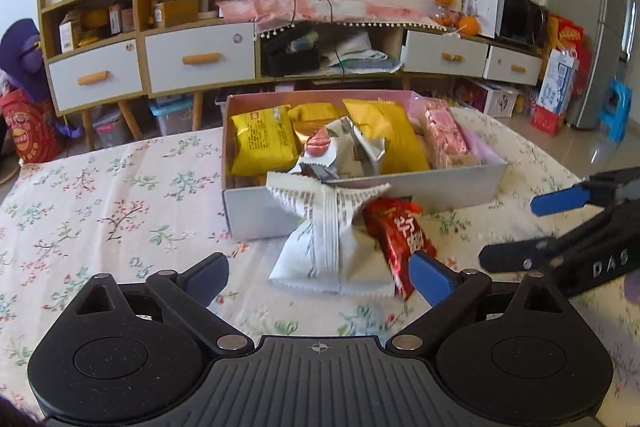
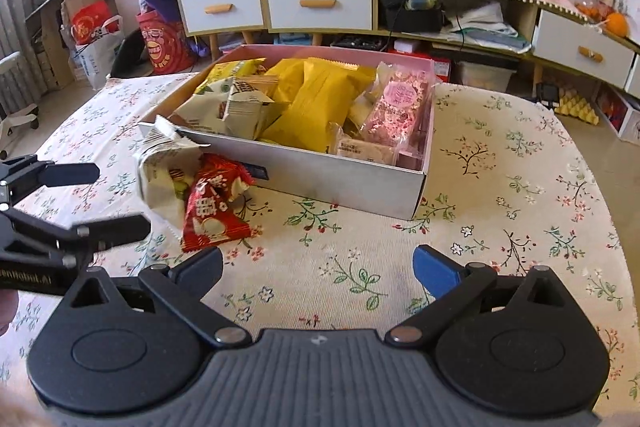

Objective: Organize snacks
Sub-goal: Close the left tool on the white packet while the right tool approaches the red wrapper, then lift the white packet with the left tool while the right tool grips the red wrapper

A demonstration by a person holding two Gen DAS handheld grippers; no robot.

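A snack box (image 1: 440,191) with a pink inside stands on the flowered tablecloth, filled with yellow packets (image 1: 260,143), a pink bar (image 1: 444,135) and a silver packet. A white striped packet (image 1: 328,243) leans against its front wall, and a red packet (image 1: 400,235) lies beside it. My left gripper (image 1: 320,273) is open, the white packet's near edge between its fingertips with neither pad pressing it. My right gripper (image 2: 320,265) is open over bare cloth in front of the box (image 2: 340,175), to the right of the red packet (image 2: 216,211) and the white packet (image 2: 164,171). The left gripper (image 2: 100,201) shows at the left edge.
Behind the table a low sideboard (image 1: 200,59) with white drawers carries a fan, a framed cat picture and oranges. A fridge (image 1: 580,7) and a blue stool (image 1: 618,107) stand at the right. Red bags (image 2: 160,43) sit on the floor beyond the table's far left.
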